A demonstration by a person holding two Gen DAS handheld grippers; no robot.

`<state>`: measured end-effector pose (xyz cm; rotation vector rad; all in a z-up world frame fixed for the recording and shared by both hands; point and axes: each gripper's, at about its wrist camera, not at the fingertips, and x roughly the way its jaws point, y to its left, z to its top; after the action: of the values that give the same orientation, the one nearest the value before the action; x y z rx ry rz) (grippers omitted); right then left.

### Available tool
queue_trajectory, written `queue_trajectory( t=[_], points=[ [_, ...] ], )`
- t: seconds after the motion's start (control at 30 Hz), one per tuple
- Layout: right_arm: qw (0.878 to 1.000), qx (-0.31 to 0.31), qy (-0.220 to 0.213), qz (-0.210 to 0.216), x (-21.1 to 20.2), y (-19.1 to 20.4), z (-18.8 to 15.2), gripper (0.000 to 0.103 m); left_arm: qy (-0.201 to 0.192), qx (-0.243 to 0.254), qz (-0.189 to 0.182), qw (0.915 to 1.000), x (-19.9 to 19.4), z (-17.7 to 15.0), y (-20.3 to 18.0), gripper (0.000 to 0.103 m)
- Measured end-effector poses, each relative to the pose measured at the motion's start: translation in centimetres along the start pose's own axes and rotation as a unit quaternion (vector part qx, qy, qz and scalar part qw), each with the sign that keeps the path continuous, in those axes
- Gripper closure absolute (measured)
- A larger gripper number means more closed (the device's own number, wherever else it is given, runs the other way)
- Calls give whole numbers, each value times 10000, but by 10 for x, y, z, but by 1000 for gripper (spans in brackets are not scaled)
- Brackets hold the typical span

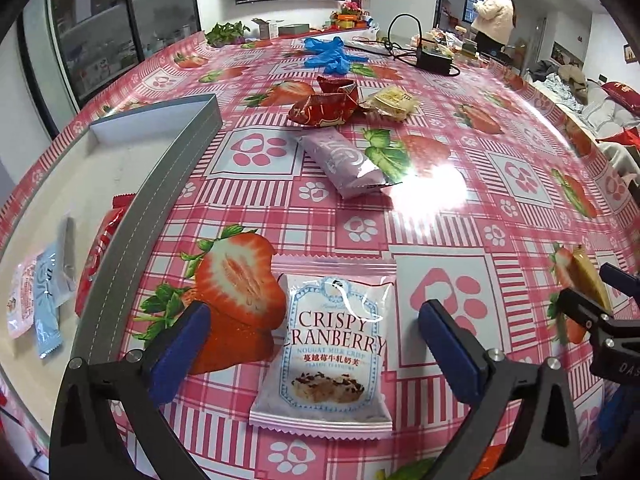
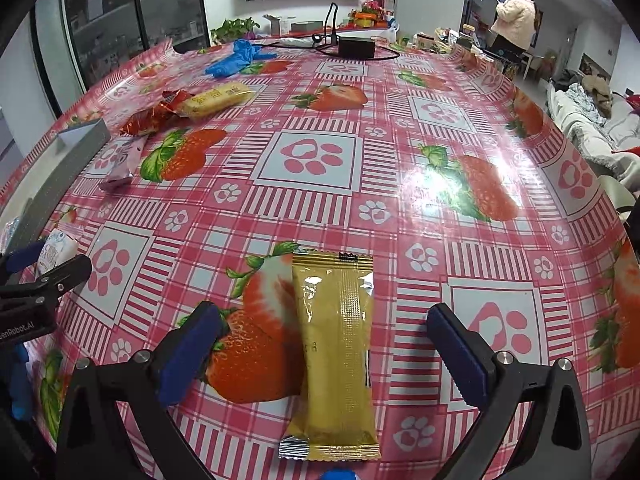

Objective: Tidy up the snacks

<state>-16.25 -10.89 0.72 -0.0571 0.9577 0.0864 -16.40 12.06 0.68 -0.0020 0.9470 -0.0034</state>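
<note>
Left gripper (image 1: 314,348) angled down at desk (image 1: 460,208), fingers spread wide either side of cranberry nougat packet (image 1: 328,354), not touching. Right gripper (image 2: 322,350) same tilt, fingers spread around gold snack packet (image 2: 334,354) lying flat.

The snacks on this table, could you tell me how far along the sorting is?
Done: three or four packets already lie inside the grey box. In hand: nothing is gripped; the left gripper stands open around the cranberry nougat packet, and the right gripper stands open around the gold packet. Left: those two, plus the purple packet, the red wrappers and the yellow biscuit pack on the tablecloth.
</note>
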Motion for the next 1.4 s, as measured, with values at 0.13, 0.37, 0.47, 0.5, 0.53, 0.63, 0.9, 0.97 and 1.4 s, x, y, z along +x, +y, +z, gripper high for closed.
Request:
queue_trajectory(
  t=[0.13,0.37,0.47,0.5,0.53,0.63,0.9,0.97,1.4],
  points=[
    [10000,20,-24,-10,0,0,0,0,-25,-9,-3,10000,1,-1,0,0],
    [10000,57,-57,-29,0,0,0,0,-30,-11,4,10000,0,-1,-1,0],
    [10000,52,-57,-28,0,0,0,0,-33,-16,7,10000,1,-1,0,0],
    [10000,51,-56,-27,0,0,0,0,-33,-15,7,10000,1,-1,0,0],
    [10000,51,-57,-27,0,0,0,0,-34,-15,8,10000,1,-1,0,0],
    [10000,49,-57,-25,0,0,-1,0,-35,-14,8,10000,1,-1,0,0],
    [10000,46,-58,-23,0,0,-1,0,-37,-15,7,10000,0,-1,0,0],
    [10000,46,-58,-23,0,1,-1,0,-38,-15,7,10000,0,-1,0,0],
    [10000,46,-61,-23,0,1,-1,0,-43,-18,9,10000,0,-2,0,0]
  ],
)
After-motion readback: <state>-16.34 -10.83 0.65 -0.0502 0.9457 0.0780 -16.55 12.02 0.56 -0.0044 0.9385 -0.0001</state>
